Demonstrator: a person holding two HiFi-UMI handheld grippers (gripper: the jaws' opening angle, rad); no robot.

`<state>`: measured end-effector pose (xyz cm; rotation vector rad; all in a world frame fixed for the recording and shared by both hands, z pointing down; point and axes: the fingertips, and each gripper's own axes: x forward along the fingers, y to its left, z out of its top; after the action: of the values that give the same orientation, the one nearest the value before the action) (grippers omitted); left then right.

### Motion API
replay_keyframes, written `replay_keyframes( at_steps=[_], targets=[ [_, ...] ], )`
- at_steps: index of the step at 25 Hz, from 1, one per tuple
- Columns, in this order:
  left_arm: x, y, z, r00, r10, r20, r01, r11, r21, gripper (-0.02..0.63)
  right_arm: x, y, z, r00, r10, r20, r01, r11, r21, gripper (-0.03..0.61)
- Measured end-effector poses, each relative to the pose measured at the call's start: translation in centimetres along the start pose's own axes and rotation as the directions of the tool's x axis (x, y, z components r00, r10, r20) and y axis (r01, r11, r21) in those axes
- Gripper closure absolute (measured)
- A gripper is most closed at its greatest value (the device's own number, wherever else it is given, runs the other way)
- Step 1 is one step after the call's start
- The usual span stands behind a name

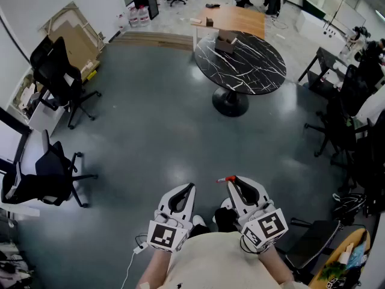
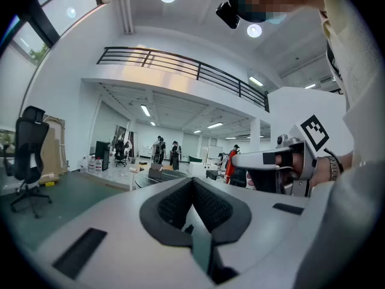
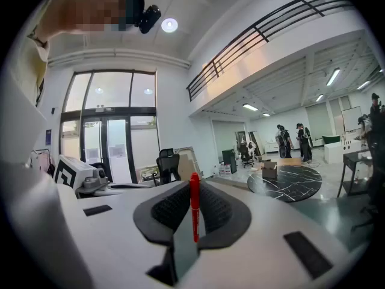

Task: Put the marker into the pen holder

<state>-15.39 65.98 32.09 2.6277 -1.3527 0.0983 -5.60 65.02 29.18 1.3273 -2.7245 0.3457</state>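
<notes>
Clamping a slim red marker point(image 3: 194, 206) between the closed dark padded jaws of the white right gripper point(image 1: 231, 182), with the marker lying crosswise to the jaws and its red end sticking out on the left, toward the other gripper. Holding the white left gripper point(image 1: 190, 188) just beside it on the left, with its ribbed black pads point(image 2: 212, 206) pressing together on nothing. Carrying both grippers low and near, close in front of the cream-clad body, above the dark grey polished floor point(image 1: 156, 131). Facing a round black marble table with white veins point(image 1: 255, 71) standing far off and slightly to the right on a single pedestal, well apart from the marker. Showing a small brown cardboard box point(image 1: 226, 43) resting on the far left part of that tabletop, and a rectangular wooden table point(image 1: 237, 20) just beyond it. Passing two black swivel office chairs point(image 1: 60, 77) on the left, near a white wall; not making out a pen holder anywhere from this far away.
</notes>
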Motion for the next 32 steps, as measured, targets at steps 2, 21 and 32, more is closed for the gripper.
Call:
replay_keyframes(
  at_steps=[2,21,32],
  targets=[
    [2.0,-0.3,0.5,1.000,-0.014,0.020,0.014,1.000,-0.004,0.606,0.2,-2.0,0.0,1.000,-0.019,-0.003,0.019,1.000,0.004,0.526],
    [26.5,-0.6,2.1,0.998,0.029,-0.054,-0.033,0.997,-0.076,0.606,8.8,-26.5,2.8,0.999,0.045,-0.017,-0.044,0.998,0.045,0.526],
    [33.8,3.1,3.4,0.998,0.032,-0.053,-0.037,0.995,-0.093,0.606,14.1,-32.6,4.0,0.999,0.039,-0.034,-0.037,0.997,0.065,0.526]
  ],
)
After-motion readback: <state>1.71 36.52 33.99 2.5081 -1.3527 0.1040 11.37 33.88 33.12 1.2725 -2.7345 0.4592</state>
